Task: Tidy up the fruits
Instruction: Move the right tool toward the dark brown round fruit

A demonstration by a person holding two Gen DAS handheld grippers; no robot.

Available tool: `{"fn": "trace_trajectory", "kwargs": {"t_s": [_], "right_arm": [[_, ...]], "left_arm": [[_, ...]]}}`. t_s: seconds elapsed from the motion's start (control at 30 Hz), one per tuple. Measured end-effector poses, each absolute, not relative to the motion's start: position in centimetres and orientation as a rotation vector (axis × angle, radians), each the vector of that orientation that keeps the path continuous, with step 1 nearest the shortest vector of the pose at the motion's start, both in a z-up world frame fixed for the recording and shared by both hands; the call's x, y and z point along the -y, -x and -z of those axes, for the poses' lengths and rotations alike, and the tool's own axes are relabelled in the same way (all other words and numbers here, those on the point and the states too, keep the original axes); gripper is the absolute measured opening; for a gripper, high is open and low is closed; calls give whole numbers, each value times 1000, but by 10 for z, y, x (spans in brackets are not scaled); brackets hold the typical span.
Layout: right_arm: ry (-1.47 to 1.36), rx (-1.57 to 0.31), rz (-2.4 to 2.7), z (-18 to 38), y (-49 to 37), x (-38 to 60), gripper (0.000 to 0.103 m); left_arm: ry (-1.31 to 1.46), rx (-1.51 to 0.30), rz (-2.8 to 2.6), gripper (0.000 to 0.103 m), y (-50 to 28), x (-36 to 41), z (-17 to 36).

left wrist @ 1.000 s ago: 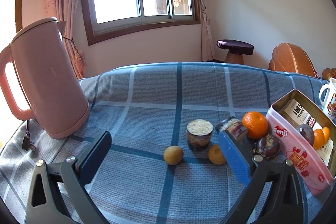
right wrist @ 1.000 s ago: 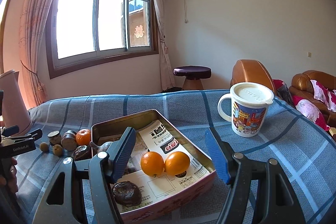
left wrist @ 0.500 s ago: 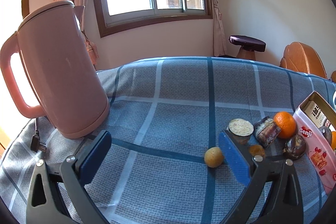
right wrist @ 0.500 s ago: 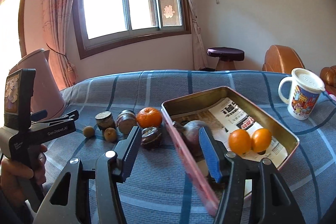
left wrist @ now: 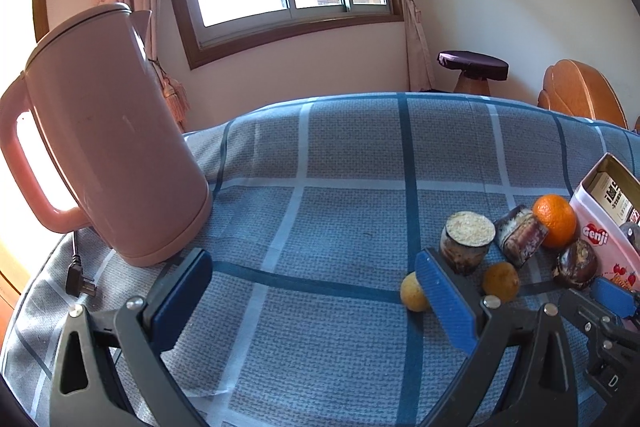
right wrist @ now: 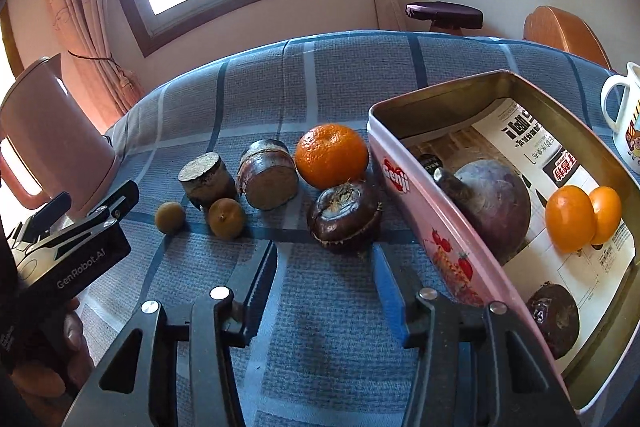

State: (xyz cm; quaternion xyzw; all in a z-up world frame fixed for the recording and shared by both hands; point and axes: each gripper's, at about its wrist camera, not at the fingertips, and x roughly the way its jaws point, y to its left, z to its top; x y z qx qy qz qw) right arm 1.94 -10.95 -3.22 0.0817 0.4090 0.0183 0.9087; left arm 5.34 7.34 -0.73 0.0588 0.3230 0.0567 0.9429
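I found the task partly done. The tin (right wrist: pixel 404 183) stood at the right of the tabletop (right wrist: pixel 344 75) and already held a large purple fruit (right wrist: pixel 496 203), two small oranges (right wrist: pixel 570 219) touching each other, and a dark round fruit (right wrist: pixel 554 319) at its near end.

Six pieces were left on the cloth, to the left of the tin. Largest first: the mandarin (right wrist: pixel 331 155), just beside the tin wall; the dark brown fruit (right wrist: pixel 346 217) nearer to me; two cut stumps (right wrist: pixel 269 175), one lying and one standing; and two small tan fruits (right wrist: pixel 226 218) at the left end of the group.

My right gripper (right wrist: pixel 326 287) was spread and empty, low over the cloth with the dark brown fruit just beyond its fingertips; I judged that piece the next to go in. My left gripper (left wrist: pixel 316 291) was likewise spread wide and held nothing, with one tan fruit just behind its right finger.
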Motion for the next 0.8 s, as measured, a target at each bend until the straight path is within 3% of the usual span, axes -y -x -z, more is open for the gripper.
{"fn": "trace_trajectory", "kwargs": {"t_s": [0.5, 0.6, 0.8], "right_arm": [[-47, -897, 36, 36, -61, 100, 51], [-34, -895, 15, 34, -58, 101, 44], [-85, -849, -79, 28, -43, 111, 43]], "left_arm": [[-113, -666, -83, 103, -51, -70, 4], [-128, -669, -76, 103, -51, -66, 6], [-132, -675, -54, 103, -50, -62, 7]]}}
